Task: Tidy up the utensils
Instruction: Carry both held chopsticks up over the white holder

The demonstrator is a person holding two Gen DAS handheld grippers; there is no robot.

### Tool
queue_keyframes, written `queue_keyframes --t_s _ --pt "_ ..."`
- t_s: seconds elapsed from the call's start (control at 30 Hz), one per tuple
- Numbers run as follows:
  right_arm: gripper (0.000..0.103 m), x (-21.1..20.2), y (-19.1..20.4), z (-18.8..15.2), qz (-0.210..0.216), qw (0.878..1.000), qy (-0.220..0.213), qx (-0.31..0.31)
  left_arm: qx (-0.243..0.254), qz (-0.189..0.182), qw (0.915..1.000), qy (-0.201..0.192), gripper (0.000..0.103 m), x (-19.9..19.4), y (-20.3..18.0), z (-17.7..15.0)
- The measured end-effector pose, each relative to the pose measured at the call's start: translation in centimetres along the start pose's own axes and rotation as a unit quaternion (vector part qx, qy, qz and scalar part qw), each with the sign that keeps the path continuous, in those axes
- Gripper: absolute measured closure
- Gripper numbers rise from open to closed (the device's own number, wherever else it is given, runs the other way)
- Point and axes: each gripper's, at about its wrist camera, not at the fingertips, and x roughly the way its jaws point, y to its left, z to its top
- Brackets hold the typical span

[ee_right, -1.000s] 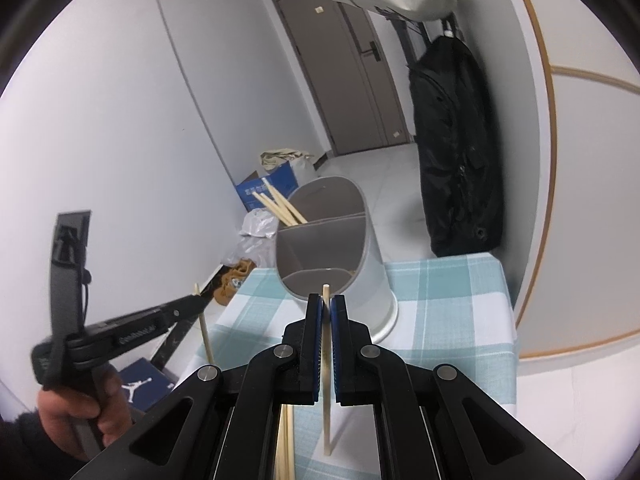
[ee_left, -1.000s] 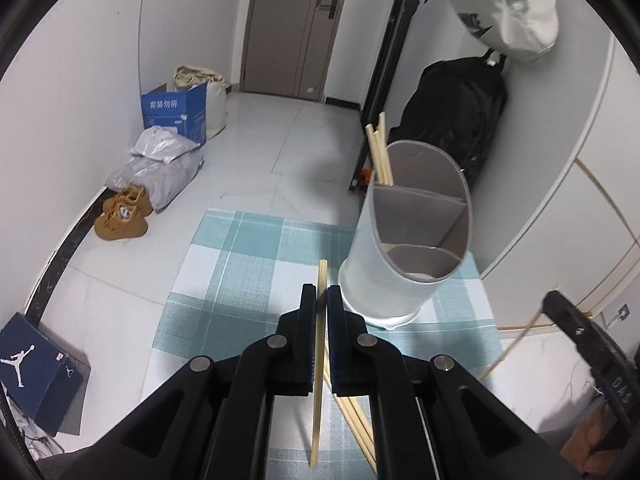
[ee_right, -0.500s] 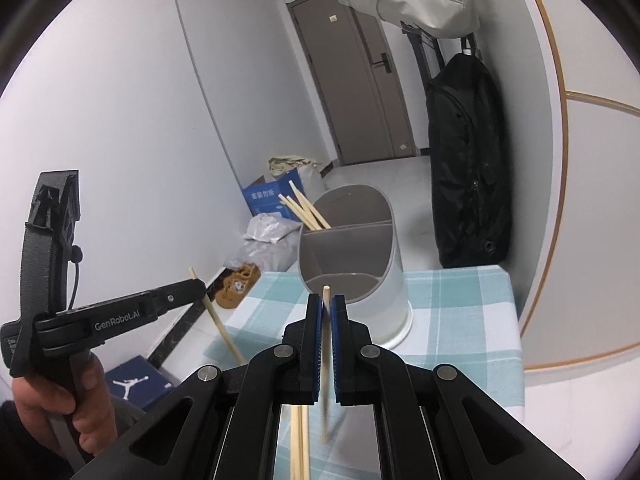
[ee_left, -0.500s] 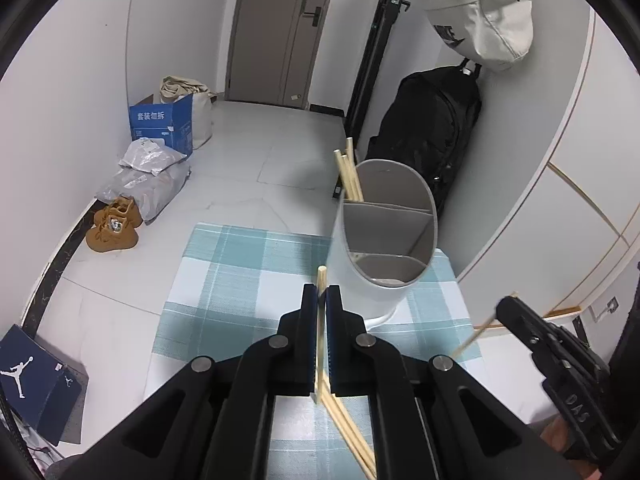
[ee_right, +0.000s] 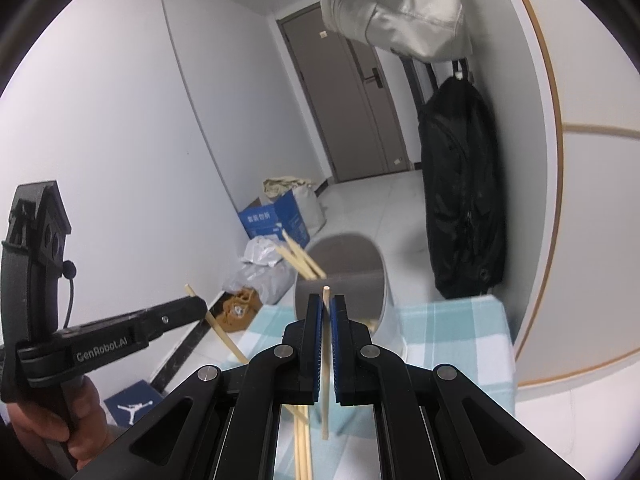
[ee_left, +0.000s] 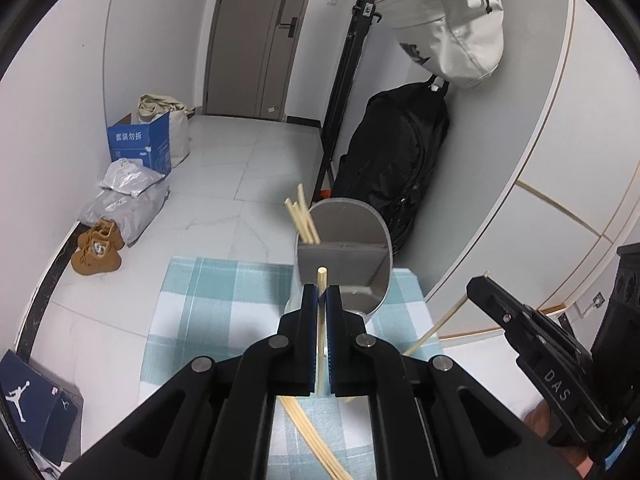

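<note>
A grey divided utensil holder point(ee_left: 344, 256) stands at the far end of a teal checked cloth point(ee_left: 216, 300), with several chopsticks point(ee_left: 302, 220) in its far compartment. My left gripper point(ee_left: 321, 300) is shut on one wooden chopstick point(ee_left: 321, 280), held upright above the cloth short of the holder. My right gripper point(ee_right: 326, 308) is shut on another chopstick point(ee_right: 326, 360), also raised in front of the holder point(ee_right: 344, 280). More chopsticks point(ee_left: 308, 432) lie on the cloth below. Each gripper shows in the other's view, the right one point(ee_left: 520, 320) and the left one point(ee_right: 132, 328).
A black bag point(ee_left: 396, 160) hangs against the wall behind the holder, under a white bag point(ee_left: 448, 28). On the floor to the left are a blue box point(ee_left: 140, 148), grey parcels point(ee_left: 128, 196) and brown shoes point(ee_left: 96, 248). A door point(ee_left: 256, 36) is at the back.
Both grippers have risen and pulled back with their chopsticks. The holder now looks smaller and lower in both views.
</note>
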Motion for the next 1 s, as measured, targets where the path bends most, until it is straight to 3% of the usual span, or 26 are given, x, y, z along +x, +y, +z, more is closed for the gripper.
queue_keyframes --t_s 0.2,0.67,1.0 --pt "0.099 -0.4 0.3 3.8 -0.005 1.0 -0.012 -0.024 -0.001 -0.016 0.9999 -0.001 0.103 -0.6 -0.8 3.2" --pt "0.099 1.4 1.0 13.5 -0.007 0.998 -0.03 -0.053 -0.026 -0.033 0.9981 -0.045 0.103 -1.0 -1.0 10.6" --pt "0.1 5.4 0.4 16.4 -0.019 0.997 -0.016 -0.073 -0.036 -0.028 0.998 -0.043 0.103 2.8 -0.4 12.3"
